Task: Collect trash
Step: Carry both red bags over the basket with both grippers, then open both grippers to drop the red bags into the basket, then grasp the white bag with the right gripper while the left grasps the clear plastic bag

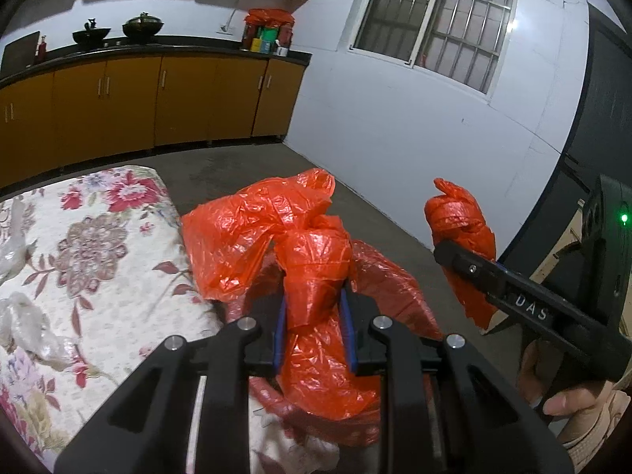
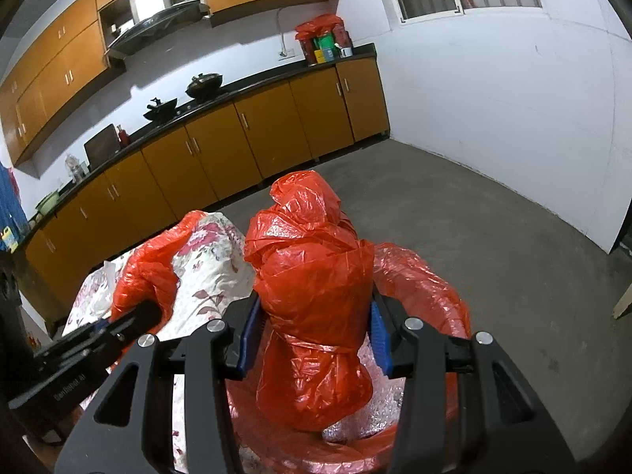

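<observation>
Both grippers clamped on the crinkled red plastic trash bag (image 1: 252, 233). Left gripper (image 1: 314, 324): blue-padded jaws nearly closed, pinching a twisted bunch of the bag's rim that sticks up between them and flares out above. Right gripper (image 2: 314, 330): jaws about half apart, pads pressed on both sides of a thicker wad of the same red plastic, which stands upright between them and rises above the fingertips. In the left wrist view the right gripper (image 1: 466, 260) shows at the right edge, black fingers across its red wad, with the person's hand (image 1: 568, 399) on the grip below; a green light glows on its body. In the right wrist view the left gripper (image 2: 146, 316) shows at lower left, its tip buried in red plastic. Bag location: hanging open between the two grippers, just off the corner of the white floral-print tablecloth (image 1: 91, 245), mouth spread below the jaws; through the opening, pale crumpled contents show, can't tell what they are. Crumpled clear plastic wrap (image 1: 35, 328) lies on the cloth to the left. Background: grey concrete floor (image 2: 493, 237), orange-brown kitchen cabinets (image 2: 256, 134) under a black counter, two dark woks (image 1: 118, 29) on it, another red bag (image 2: 320, 25) over containers at the counter's end, barred window (image 1: 438, 15).
</observation>
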`<state>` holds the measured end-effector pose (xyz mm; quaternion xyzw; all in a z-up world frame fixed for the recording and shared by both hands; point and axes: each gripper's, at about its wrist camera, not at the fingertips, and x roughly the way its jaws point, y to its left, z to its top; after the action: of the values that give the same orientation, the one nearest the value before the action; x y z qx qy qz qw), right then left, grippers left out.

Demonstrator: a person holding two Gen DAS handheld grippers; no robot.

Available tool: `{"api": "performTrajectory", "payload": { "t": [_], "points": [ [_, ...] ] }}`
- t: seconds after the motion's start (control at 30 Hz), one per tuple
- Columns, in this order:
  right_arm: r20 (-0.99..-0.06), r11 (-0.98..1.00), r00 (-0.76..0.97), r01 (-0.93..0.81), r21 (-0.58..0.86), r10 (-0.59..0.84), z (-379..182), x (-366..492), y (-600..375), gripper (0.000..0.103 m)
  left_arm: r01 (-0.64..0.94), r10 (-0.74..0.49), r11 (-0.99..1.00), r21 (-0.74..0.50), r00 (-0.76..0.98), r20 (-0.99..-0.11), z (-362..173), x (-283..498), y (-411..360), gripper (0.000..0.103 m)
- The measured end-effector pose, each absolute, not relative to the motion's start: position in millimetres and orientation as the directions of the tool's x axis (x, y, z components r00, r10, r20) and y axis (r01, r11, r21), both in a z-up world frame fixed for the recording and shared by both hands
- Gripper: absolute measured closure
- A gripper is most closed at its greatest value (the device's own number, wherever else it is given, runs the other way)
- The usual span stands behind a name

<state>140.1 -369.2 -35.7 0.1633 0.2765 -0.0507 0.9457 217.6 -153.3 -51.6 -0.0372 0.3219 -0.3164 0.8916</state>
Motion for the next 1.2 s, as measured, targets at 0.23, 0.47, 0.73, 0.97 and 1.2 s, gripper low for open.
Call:
{"api": "performTrajectory", "payload": {
  "t": [0.23,0.47,0.73,0.97,1.2],
  "points": [
    [-0.537,0.925,0.844,0.202,0.321,0.002,-41.0,141.1,-382.5,0.056,0.555,-0.608,0.779,-0.291,0.556,-0.566,-64.4,227.7,-168.9,0.079],
    [-0.535,0.903,0.845,0.22,0.369,0.013,-47.8,141.3,-391.9,0.039,0.558,-0.617,0.768,-0.313,0.517,-0.593,-80.5,234.8,-180.8,0.065],
    [-0.547,0.9,0.837,0.239,0.364,-0.001,-50.4,136.8,-393.3,0.037,0.515,-0.58,0.799,-0.311,0.521,-0.627,-98.0,237.6,-168.6,0.049],
    [-0.547,0.938,0.837,0.203,0.281,-0.018,-41.8,144.7,-372.4,0.037,0.404,-0.453,0.886,-0.228,0.648,-0.612,-91.9,231.5,-126.2,0.036],
    [-0.557,0.974,0.828,0.066,0.219,0.069,-39.8,162.6,-321.7,0.037,0.267,-0.302,0.952,-0.148,0.744,-0.596,-83.6,225.9,-61.7,0.033]
  ]
}}
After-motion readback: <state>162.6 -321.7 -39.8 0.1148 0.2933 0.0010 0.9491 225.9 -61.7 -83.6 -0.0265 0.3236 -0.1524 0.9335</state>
